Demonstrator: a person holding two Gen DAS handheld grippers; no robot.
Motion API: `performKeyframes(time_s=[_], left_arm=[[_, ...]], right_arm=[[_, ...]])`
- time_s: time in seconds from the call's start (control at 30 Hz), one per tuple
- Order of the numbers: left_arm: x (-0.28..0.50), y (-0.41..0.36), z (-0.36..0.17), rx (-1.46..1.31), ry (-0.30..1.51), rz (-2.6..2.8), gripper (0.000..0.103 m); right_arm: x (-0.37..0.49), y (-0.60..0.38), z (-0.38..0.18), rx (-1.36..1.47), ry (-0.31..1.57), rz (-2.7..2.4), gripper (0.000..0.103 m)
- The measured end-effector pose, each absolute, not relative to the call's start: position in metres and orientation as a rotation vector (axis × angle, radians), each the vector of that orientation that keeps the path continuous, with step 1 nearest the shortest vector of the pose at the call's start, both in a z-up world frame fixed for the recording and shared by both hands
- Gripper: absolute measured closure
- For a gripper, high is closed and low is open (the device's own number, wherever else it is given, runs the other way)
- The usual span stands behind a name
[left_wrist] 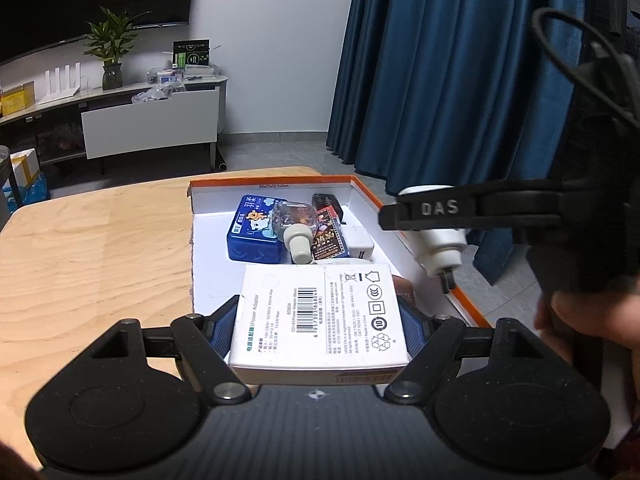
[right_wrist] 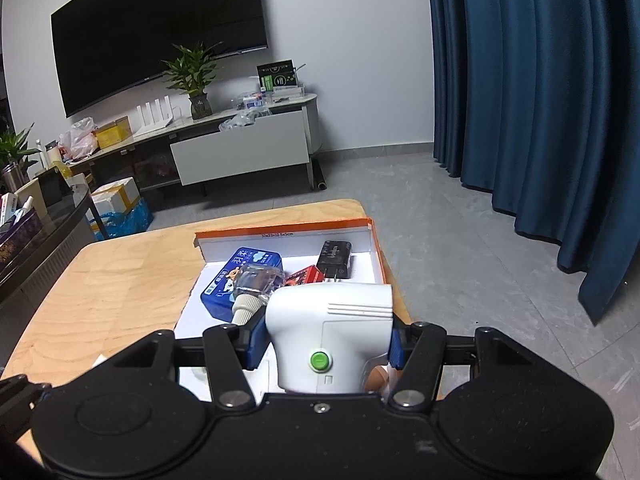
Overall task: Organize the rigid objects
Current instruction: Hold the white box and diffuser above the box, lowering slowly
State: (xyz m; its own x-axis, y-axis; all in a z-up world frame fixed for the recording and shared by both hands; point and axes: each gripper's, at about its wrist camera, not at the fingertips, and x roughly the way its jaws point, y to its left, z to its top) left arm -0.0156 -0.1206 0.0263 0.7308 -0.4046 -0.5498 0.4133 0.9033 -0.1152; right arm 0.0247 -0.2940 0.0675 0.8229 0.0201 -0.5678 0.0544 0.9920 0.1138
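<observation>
My left gripper (left_wrist: 320, 316) is shut on a white power adapter box (left_wrist: 320, 312) and holds it above the near end of the orange-rimmed white tray (left_wrist: 272, 181). My right gripper (right_wrist: 326, 336) is shut on a white plug-in device with a green button (right_wrist: 332, 332), above the tray (right_wrist: 280, 229); it shows in the left wrist view (left_wrist: 440, 244) over the tray's right wall. In the tray lie a blue tin (left_wrist: 250, 232), a clear bottle (left_wrist: 294, 220), a red card pack (left_wrist: 328, 236), a white charger (left_wrist: 360, 244) and a black charger (right_wrist: 335, 258).
The tray sits at the right end of a wooden table (left_wrist: 100, 248). Blue curtains (left_wrist: 440, 72) hang to the right. A TV cabinet (right_wrist: 240, 148) with a plant and clutter stands across the grey floor. A dark glass table (right_wrist: 36, 236) stands at far left.
</observation>
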Motion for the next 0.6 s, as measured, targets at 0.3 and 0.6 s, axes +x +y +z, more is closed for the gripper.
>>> performKeyframes(time_s=[0.3,0.6], left_arm=[[-0.010,-0.122,0.023,0.013,0.616,-0.459,0.024],[-0.009,-0.125,0.021,0.019,0.621,-0.478,0.024]], right_arm=[[0.050,-0.290,0.062,0.122,0.636,0.001,0.036],[0.066,-0.282,0.060,0.119,0.655,0.027,0.036]])
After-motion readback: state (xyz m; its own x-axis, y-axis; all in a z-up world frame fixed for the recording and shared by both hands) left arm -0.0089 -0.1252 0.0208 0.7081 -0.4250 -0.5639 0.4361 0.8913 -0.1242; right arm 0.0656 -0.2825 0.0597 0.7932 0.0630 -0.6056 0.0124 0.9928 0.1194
